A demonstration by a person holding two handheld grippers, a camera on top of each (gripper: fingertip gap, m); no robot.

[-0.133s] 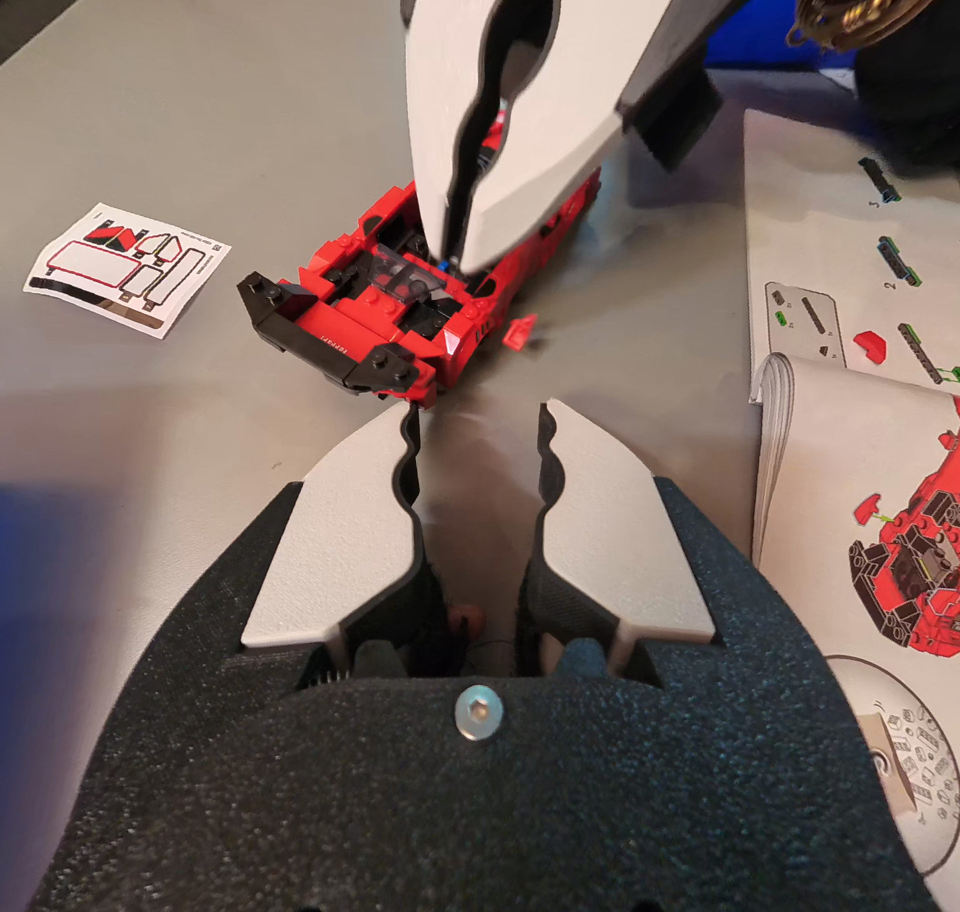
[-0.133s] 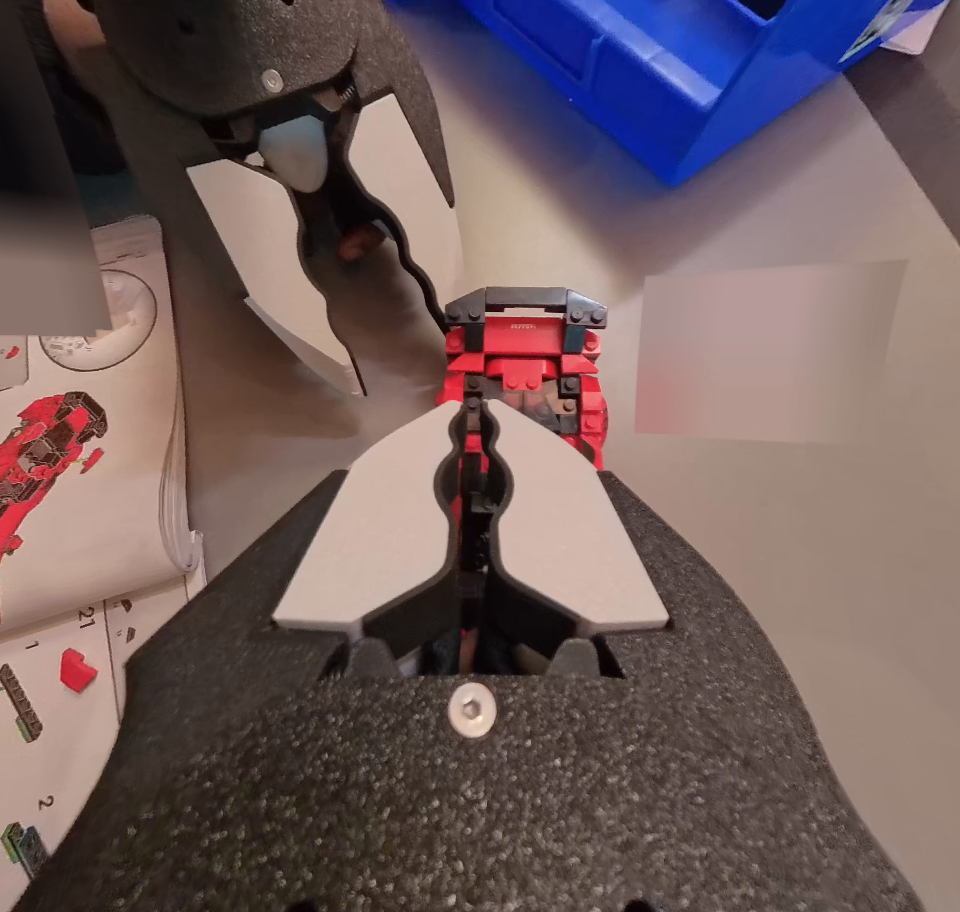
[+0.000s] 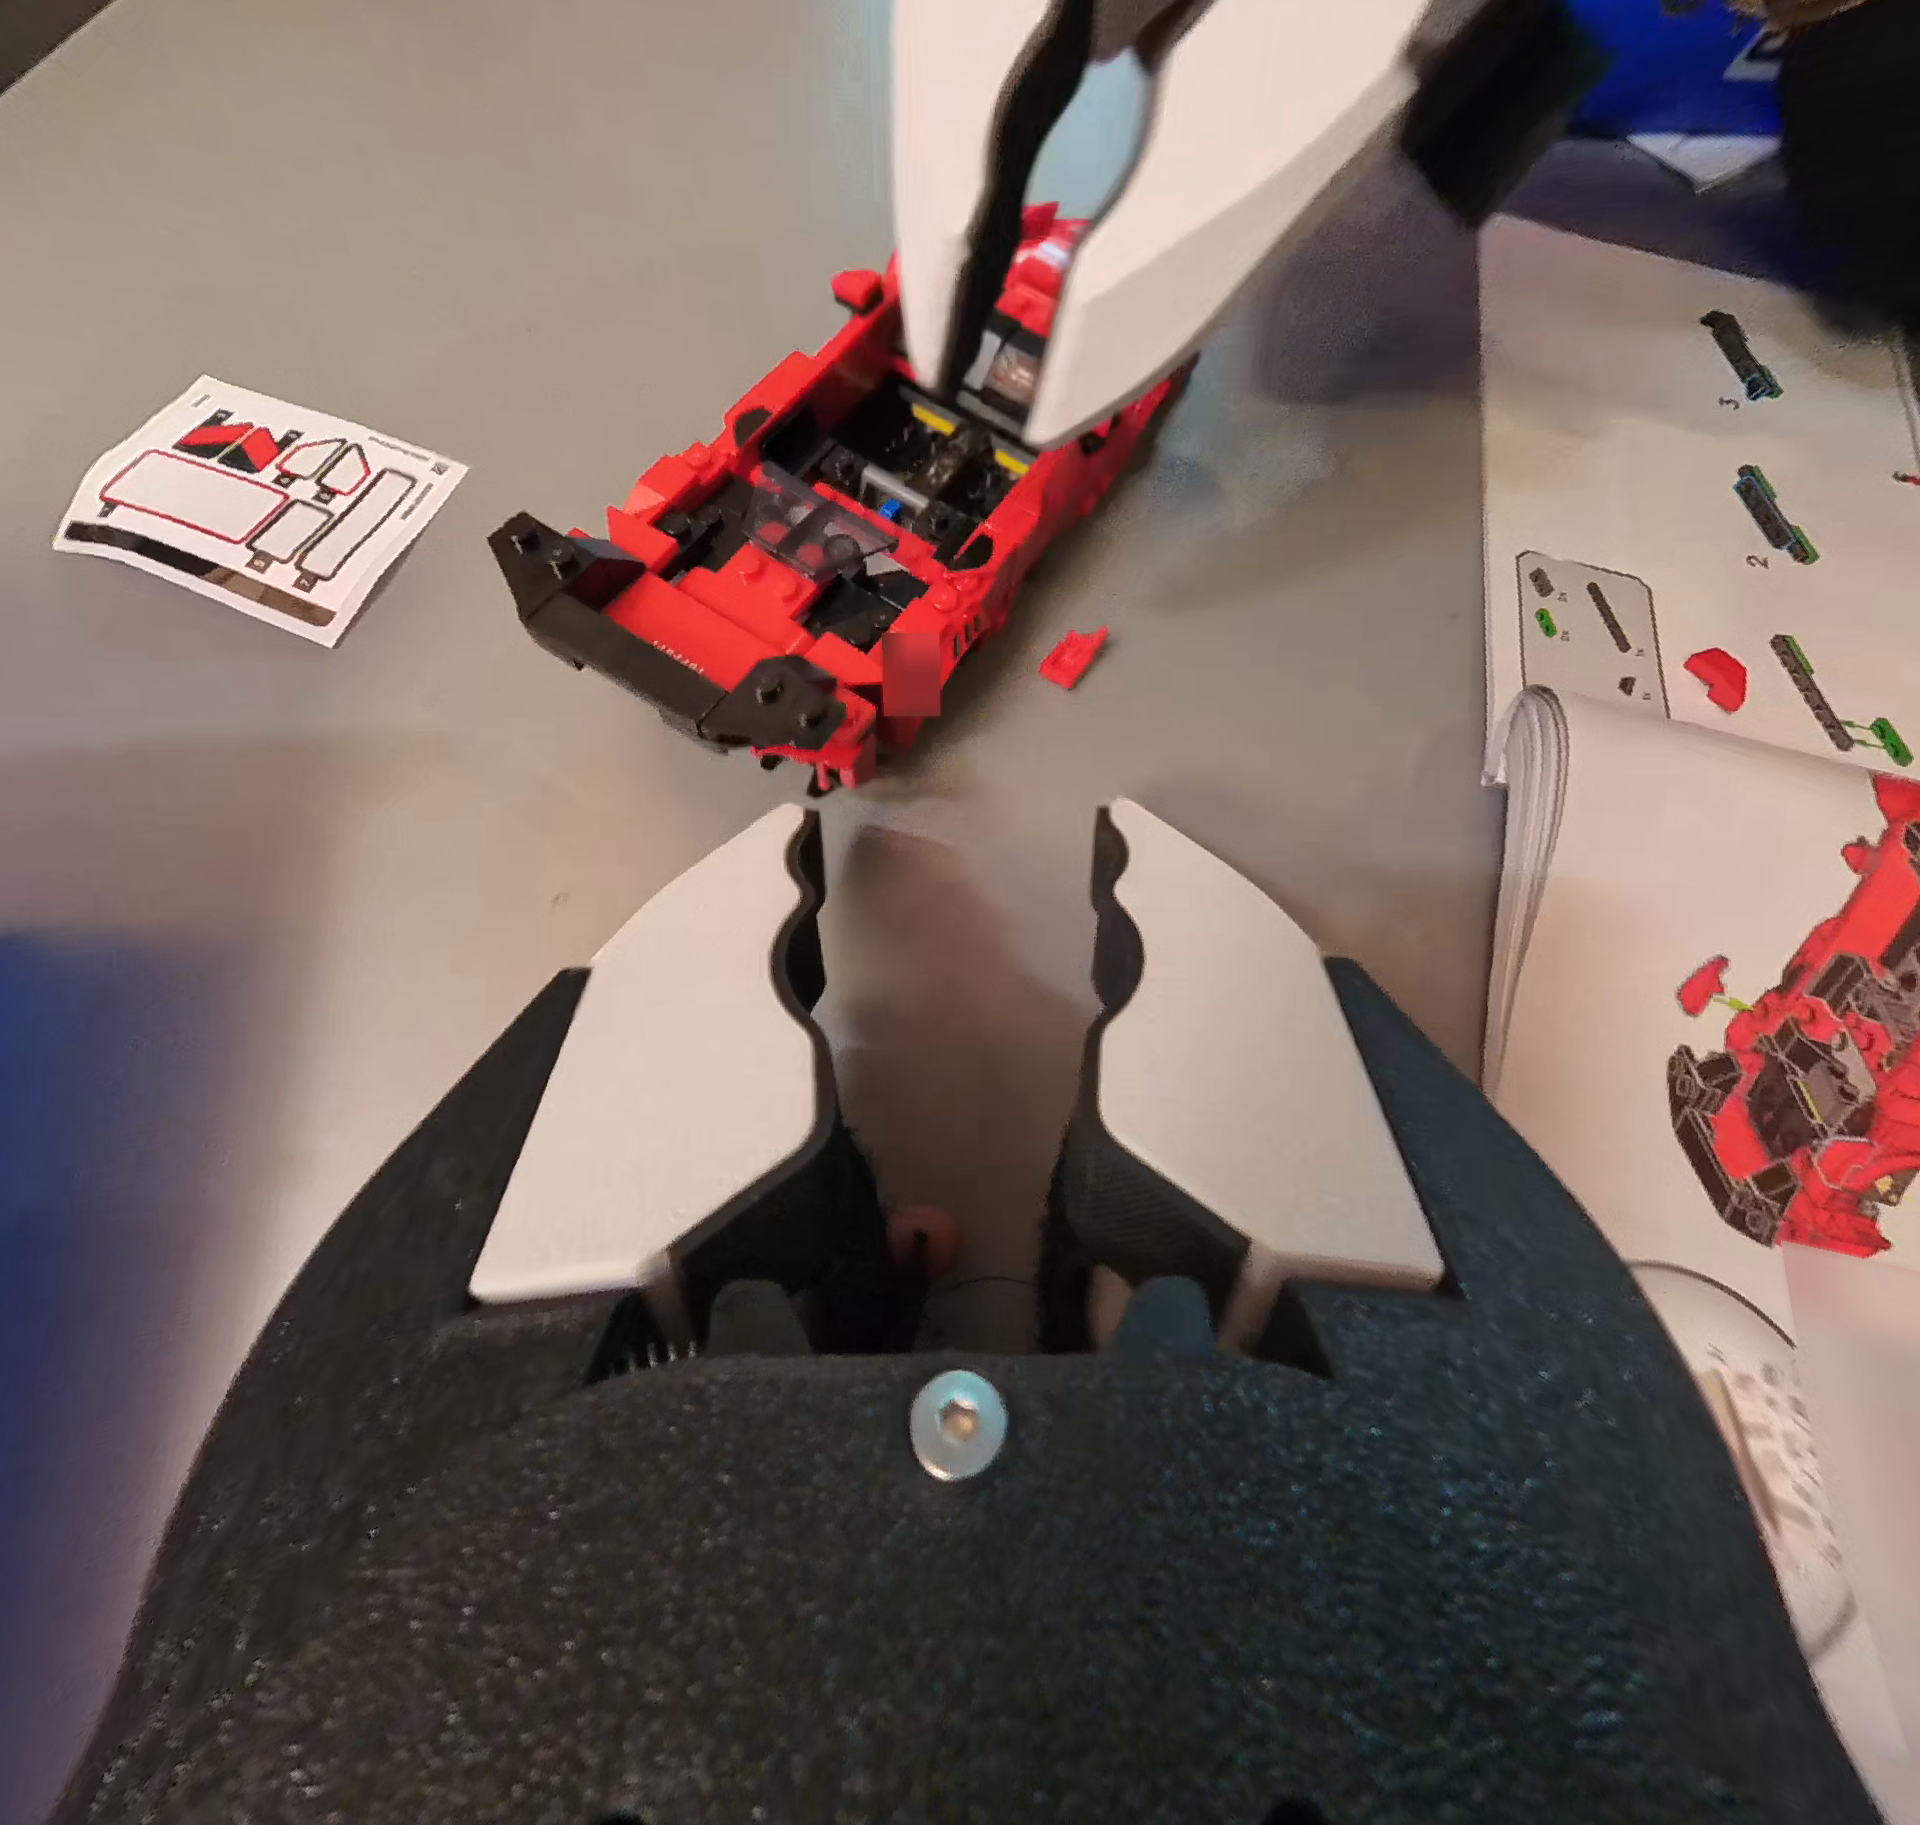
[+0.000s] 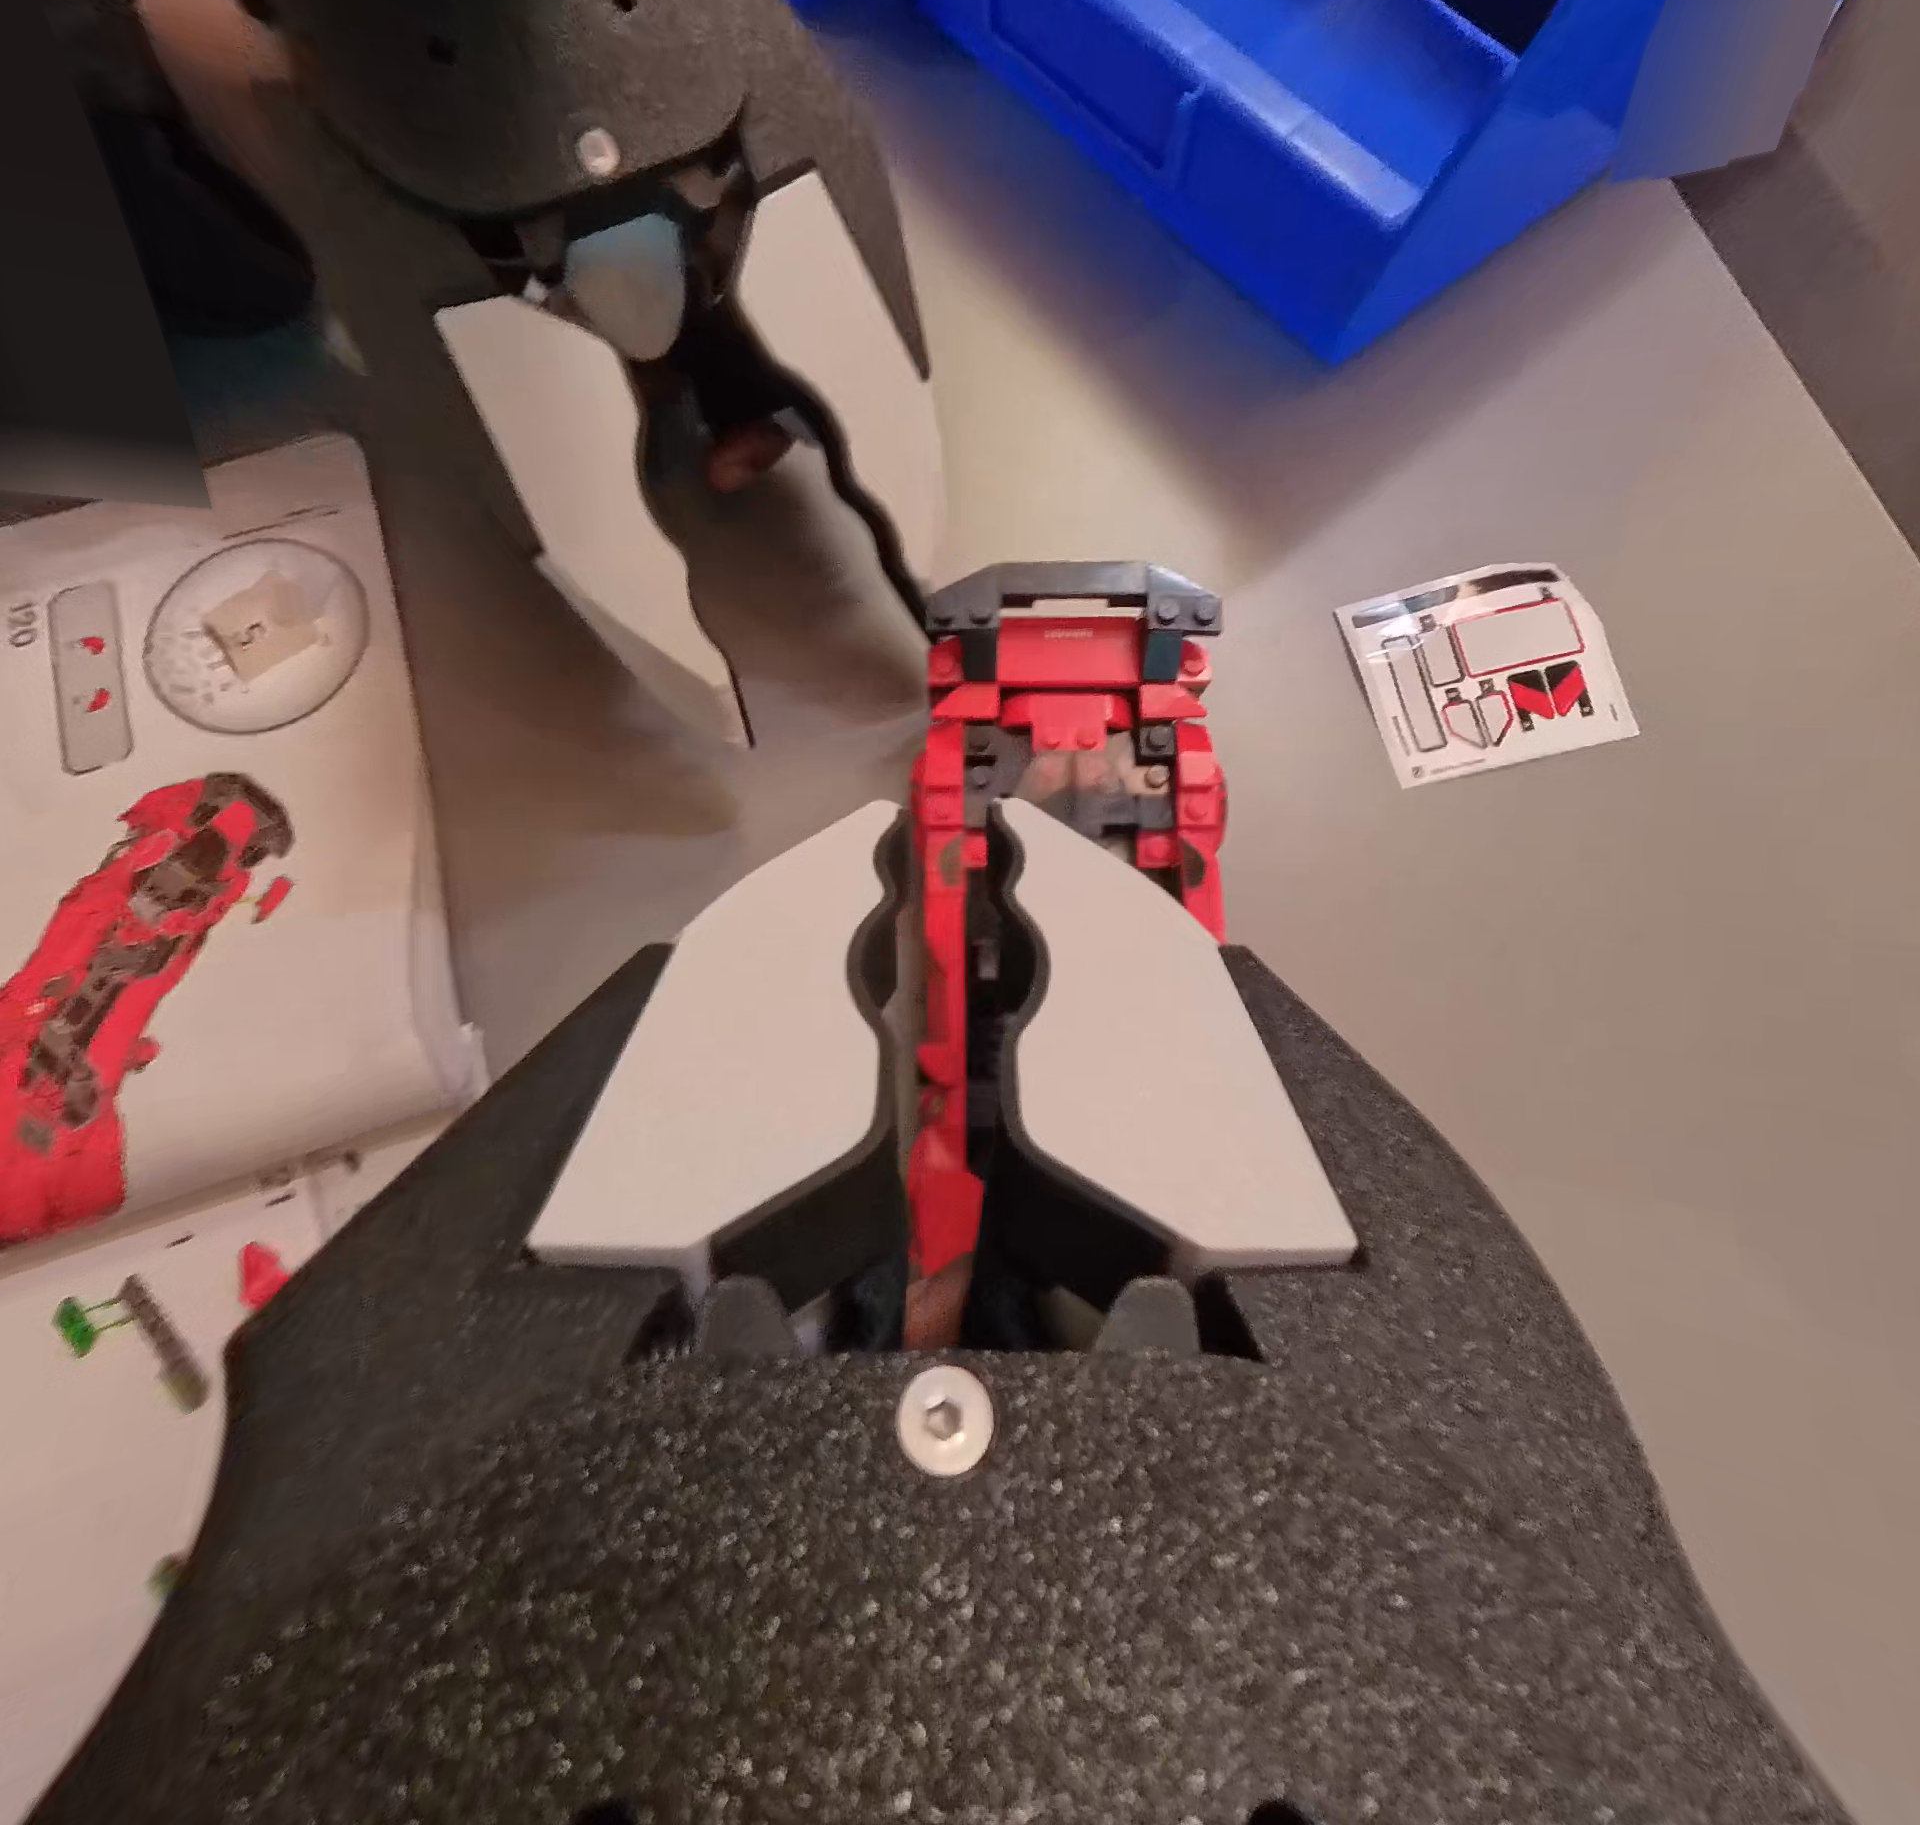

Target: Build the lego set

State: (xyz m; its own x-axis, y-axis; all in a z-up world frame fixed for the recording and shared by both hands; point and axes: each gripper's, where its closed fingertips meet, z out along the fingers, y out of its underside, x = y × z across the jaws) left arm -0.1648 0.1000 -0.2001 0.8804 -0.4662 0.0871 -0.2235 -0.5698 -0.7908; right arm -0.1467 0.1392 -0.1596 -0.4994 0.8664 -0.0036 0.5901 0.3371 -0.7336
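Pinching the red-and-black brick car (image 4: 1070, 726) at frame centre, the right gripper (image 4: 948, 819) is nearly closed on its side wall.
Left gripper (image 3: 954, 819) gapes empty below the car; a loose red piece (image 3: 1072, 653) lies right of it.

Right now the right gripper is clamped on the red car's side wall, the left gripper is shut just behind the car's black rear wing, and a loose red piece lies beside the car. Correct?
One slip: the left gripper is open, not shut. The left wrist view shows its jaws apart with bare table between them, just behind the black rear wing. The rest holds: the right gripper grips the red car by its side wall, and the loose red piece lies beside it.
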